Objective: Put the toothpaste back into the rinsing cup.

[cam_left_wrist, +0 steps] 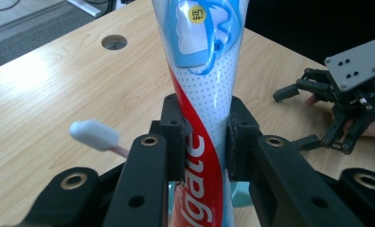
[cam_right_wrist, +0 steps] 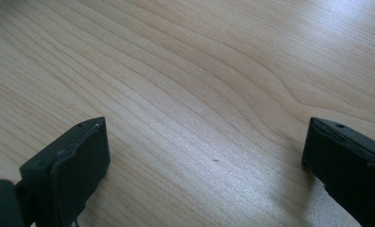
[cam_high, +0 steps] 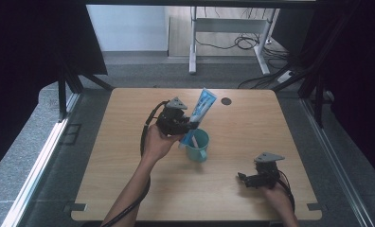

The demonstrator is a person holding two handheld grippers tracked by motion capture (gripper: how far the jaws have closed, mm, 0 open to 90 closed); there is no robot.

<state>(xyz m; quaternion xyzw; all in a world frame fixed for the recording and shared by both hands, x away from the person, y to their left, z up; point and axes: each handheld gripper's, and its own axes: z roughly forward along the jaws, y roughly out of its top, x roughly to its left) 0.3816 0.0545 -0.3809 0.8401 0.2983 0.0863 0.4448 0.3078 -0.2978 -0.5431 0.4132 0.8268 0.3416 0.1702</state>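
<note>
Left gripper [cam_high: 189,126] has its fingers clenched mid-body on the toothpaste tube [cam_high: 200,115], tilted with its low end in the teal cup [cam_high: 198,145] on the desk [cam_high: 129,156]; I reckon it's light, squishy and slick, so gripping nearer the stiffer cap end seems safer, while the right gripper [cam_high: 245,178] idles with fingers released.

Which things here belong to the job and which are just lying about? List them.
In the job: toothpaste tube, held by the left gripper; teal cup; toothbrush.
Not in use: right gripper, open over the table; desk frame beyond.
</note>
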